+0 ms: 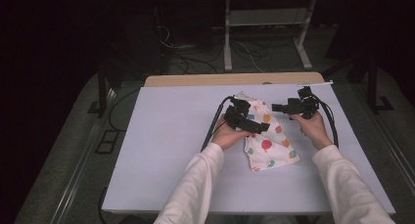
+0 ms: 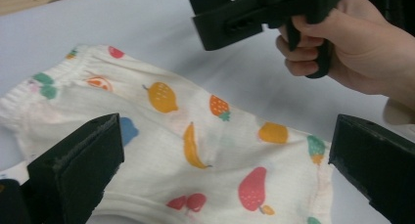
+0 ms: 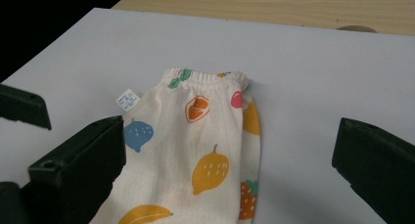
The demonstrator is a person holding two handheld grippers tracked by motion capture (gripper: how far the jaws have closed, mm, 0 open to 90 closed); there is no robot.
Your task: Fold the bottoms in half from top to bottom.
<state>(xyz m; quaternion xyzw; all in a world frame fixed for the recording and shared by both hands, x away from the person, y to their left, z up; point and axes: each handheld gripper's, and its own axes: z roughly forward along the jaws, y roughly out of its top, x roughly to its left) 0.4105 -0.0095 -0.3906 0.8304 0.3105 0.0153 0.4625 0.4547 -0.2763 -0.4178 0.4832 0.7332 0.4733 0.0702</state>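
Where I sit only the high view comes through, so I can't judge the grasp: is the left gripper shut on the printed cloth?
Observer: No. The left gripper stands open, and the fruit-print garment lies ungripped beyond its jaws.
Operator: And the right gripper?
Observer: The right gripper is open too. It looks along the garment toward its elastic waistband.
Operator: Anything near that waistband?
Observer: A small white label sticks out from the garment's edge, close to it.
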